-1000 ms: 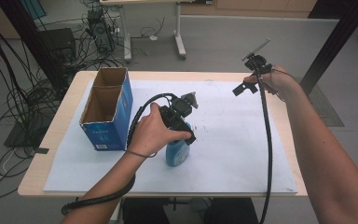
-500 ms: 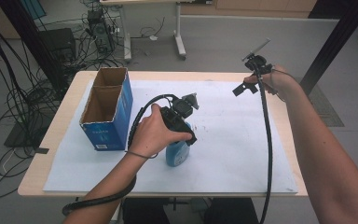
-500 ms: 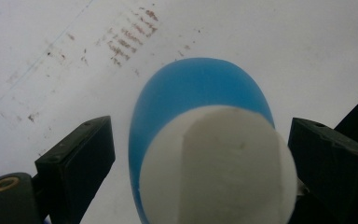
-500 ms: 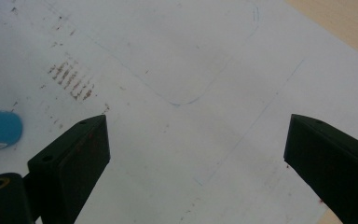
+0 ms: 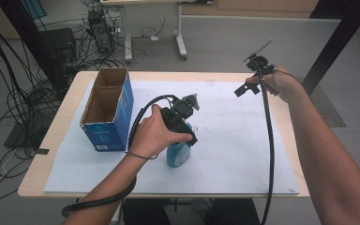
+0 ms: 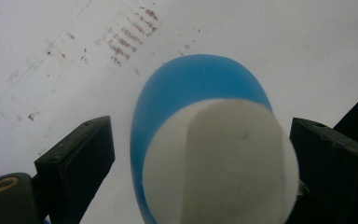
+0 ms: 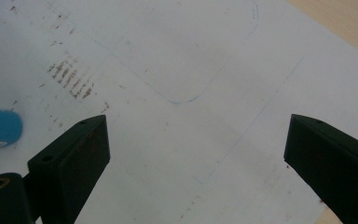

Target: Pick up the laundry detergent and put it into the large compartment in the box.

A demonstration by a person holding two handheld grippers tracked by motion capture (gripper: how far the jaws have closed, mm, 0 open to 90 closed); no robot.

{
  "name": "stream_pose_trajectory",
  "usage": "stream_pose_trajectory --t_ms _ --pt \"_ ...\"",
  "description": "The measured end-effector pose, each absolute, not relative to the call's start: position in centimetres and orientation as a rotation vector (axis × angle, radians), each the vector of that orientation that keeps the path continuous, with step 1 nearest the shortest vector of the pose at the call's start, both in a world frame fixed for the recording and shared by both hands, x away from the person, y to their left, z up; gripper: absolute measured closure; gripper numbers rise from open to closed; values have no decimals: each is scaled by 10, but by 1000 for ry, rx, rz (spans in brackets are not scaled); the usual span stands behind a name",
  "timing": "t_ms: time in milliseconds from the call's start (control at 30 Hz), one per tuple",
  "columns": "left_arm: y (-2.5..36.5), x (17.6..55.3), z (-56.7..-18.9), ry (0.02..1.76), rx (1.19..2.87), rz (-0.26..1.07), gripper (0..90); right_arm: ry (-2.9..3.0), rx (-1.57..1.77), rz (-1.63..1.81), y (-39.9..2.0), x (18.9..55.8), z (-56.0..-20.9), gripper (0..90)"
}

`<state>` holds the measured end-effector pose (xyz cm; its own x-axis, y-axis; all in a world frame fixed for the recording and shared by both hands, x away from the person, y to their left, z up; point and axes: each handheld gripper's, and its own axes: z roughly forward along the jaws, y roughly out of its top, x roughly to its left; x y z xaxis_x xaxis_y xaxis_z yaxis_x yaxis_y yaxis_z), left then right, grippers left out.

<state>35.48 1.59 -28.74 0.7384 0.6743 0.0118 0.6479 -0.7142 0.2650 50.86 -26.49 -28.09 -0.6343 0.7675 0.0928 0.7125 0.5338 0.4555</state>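
White paper covers most of the wooden bench (image 5: 47, 154), which stands in a room with a grey floor, loose cables at the left and another desk's legs behind. Across the last second almost nothing has moved: the left hand-held gripper (image 5: 180, 123) hangs over the blue bottle (image 5: 178, 152) at the same spot near the middle of the paper, and the right hand-held gripper (image 5: 255, 75) is held up at the far right corner just as it was. That standstill reads as a pause at the point of grasping rather than a lift or a carry. In the left gripper view the bottle's white cap (image 6: 219, 163) sits between the two black jaws, which stand apart; the one at the right of that view is at or very near the cap, the other has a clear gap of paper beside it, so the bottle is straddled but not yet clamped. The bottle stands upright on the paper, just to the right of the open blue cardboard box (image 5: 108, 110), whose two compartments look empty. The right hand-held gripper's jaws are spread wide over bare, scuffed paper (image 7: 191, 70) and hold nothing. Closing on the cap seems the likely next move, and the box a plausible destination.
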Motion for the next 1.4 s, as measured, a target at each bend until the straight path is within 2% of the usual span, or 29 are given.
stream_pose_trajectory --t_ms 1400 --pt "16 354 -285 1043 2688 147 78 2646 1285 709 -268 509 -280 64"
